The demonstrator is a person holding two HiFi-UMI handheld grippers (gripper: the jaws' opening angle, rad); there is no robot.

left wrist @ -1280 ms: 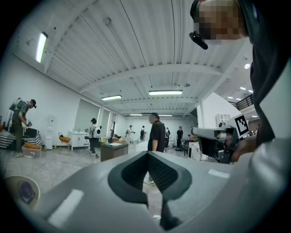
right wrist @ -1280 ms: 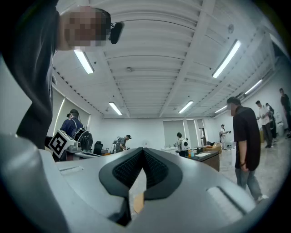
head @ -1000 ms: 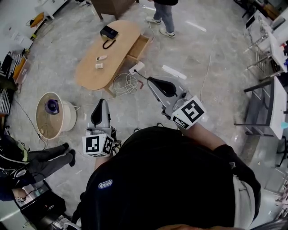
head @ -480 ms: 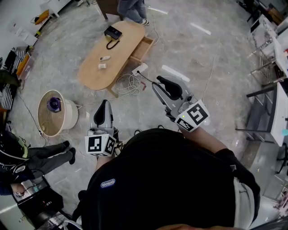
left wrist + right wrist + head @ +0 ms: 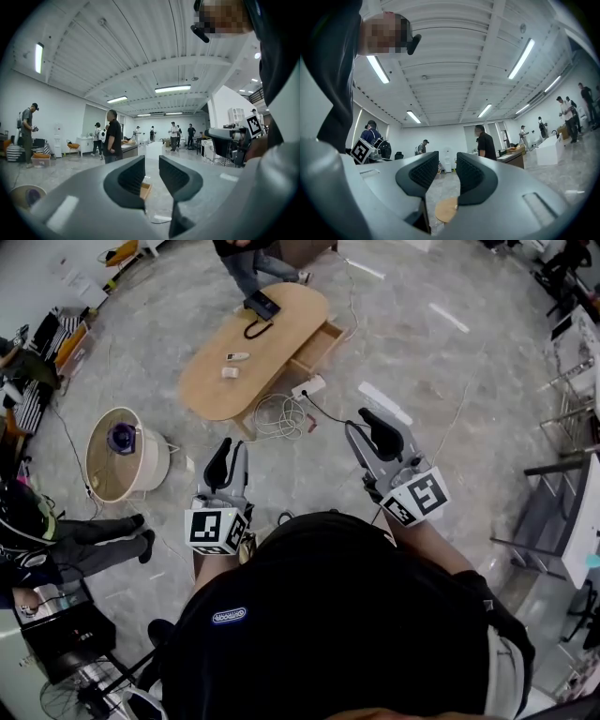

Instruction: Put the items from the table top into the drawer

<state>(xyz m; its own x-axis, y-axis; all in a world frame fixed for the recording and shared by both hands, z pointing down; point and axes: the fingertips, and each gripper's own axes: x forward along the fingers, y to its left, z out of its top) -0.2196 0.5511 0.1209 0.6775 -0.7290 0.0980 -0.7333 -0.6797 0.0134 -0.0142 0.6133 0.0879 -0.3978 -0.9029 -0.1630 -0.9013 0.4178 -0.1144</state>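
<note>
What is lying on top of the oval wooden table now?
A black device with its cord and two small white items. No part of the table looks covered.

Right gripper [image 5: 447,164] jaws have just been opening — nothing between them.

Grey marble-look floor [image 5: 450,381]. Round side table [image 5: 117,465] at left, metal-frame desks [image 5: 572,493] on the right edge. White walls [image 5: 65,117], ribbed ceiling [image 5: 117,56], strip lights [image 5: 172,88] on.

I hold my left gripper [image 5: 225,456] and right gripper [image 5: 373,427] out ahead, roughly level. Left jaws stand slightly apart, empty. Right jaws have just been opening, nothing between them.
</note>
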